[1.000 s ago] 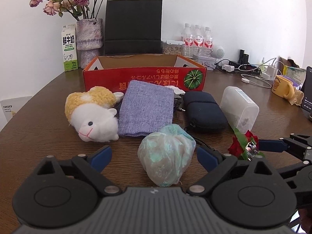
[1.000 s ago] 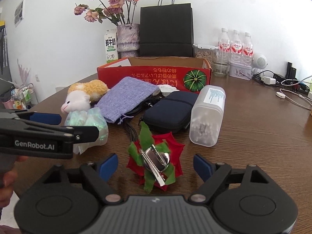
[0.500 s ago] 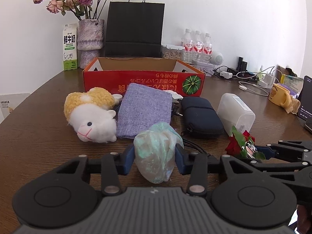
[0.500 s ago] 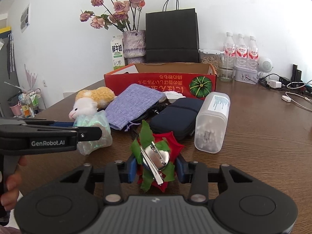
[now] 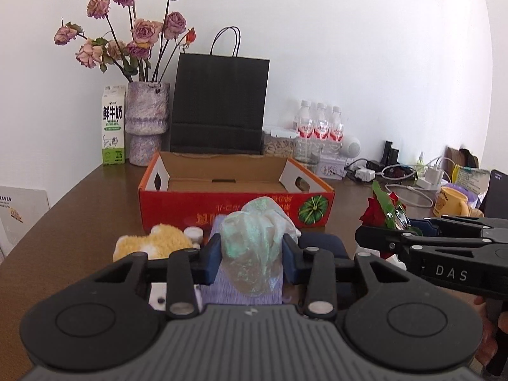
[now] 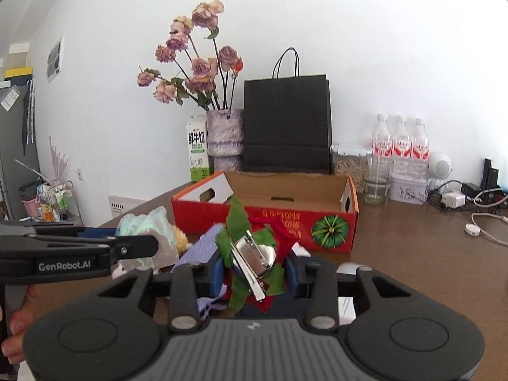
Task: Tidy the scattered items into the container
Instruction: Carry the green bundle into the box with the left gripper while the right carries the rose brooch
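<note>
My left gripper grips a crumpled green-white plastic bag, and its jaws are still closing on it. The bag hangs above the table, in front of the red cardboard box, which looks empty inside. The right gripper is shut on a red fabric rose with green leaves and a metal clip, also lifted off the table. In the left wrist view the rose shows at the right. Below lie a plush toy, a purple pouch and a dark case.
Behind the box stand a black paper bag, a vase of dried roses, a milk carton and water bottles. Chargers and cables and a yellow mug sit at the right.
Both grippers closed, the left on the plastic bag and the right on the rose clip, and then lifted them off the table. The box now sits lower in both views.
</note>
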`<state>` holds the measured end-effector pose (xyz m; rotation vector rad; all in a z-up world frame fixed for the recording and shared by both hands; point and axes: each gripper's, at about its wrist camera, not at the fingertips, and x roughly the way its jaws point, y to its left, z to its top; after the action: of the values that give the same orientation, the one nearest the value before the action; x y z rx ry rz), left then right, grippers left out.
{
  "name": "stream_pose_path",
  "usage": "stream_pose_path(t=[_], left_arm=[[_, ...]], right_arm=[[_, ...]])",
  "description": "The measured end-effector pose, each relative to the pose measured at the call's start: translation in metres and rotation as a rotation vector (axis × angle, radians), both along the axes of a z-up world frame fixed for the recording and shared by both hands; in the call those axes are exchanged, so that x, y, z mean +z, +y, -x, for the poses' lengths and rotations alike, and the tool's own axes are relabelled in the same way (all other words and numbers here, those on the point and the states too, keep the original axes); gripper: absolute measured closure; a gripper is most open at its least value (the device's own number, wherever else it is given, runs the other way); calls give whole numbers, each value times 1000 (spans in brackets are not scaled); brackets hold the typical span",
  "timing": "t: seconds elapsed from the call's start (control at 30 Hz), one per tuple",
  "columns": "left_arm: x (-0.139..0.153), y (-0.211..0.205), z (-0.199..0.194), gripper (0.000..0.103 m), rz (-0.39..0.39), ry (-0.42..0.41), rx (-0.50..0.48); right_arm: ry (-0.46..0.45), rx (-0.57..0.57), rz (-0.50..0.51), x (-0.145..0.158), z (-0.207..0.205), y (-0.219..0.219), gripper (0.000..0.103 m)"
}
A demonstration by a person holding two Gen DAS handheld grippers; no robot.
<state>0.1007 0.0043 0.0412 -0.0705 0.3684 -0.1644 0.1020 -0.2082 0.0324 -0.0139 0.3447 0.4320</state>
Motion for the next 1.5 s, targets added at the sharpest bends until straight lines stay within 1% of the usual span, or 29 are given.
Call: stream_pose_path(t=[0.13, 0.27, 0.33, 0.4, 0.5, 0.6, 0.7, 0.77, 0.87, 0.97, 1.07, 1.13, 1.23, 1.37, 1.43, 1.5], left_arm=[[28, 9, -28, 64, 22, -56, 11], [50, 16, -60, 64, 54, -79, 24], [60, 20, -79, 64, 64, -93, 26], [69, 23, -98, 64, 76, -97, 28], [80, 24, -129, 64, 68, -94, 36], [81, 23, -165, 64, 45, -59, 42], [71, 20, -206, 65, 16, 23, 38], [59, 19, -230, 65, -4, 80, 46], [42, 17, -260, 65, -33, 162, 54], [19, 13, -286, 66, -61, 267, 51], [0, 10, -300, 67, -89, 321, 58], [-10, 8, -307, 67, -122, 345, 83], [-23, 10, -318, 67, -94, 413, 69], [-37, 5, -329, 67, -140, 491, 70], [-40, 6, -331, 66, -140, 508, 68], [-39, 6, -329, 64, -141, 504, 66]], right_arm=[[-45, 8, -2, 26, -30, 6, 66], [-27, 31, -30, 47, -68, 10, 66], [-27, 34, -21, 55, -89, 13, 66], [-19, 42, -12, 61, -111, 17, 66], [10, 52, -5, 67, -147, 23, 66], [43, 62, 19, 65, -183, 30, 66], [101, 79, 54, 57, -222, 38, 66], [149, 92, 87, 48, -246, 45, 66], [210, 99, 150, 31, -274, 56, 66], [289, 102, 187, 13, -296, 65, 66], [361, 103, 219, -4, -312, 71, 67], [382, 94, 252, -14, -320, 74, 66], [415, 93, 258, -24, -328, 75, 66], [440, 97, 283, -33, -332, 75, 66], [455, 97, 302, -38, -334, 75, 65], [467, 92, 303, -41, -335, 74, 62]])
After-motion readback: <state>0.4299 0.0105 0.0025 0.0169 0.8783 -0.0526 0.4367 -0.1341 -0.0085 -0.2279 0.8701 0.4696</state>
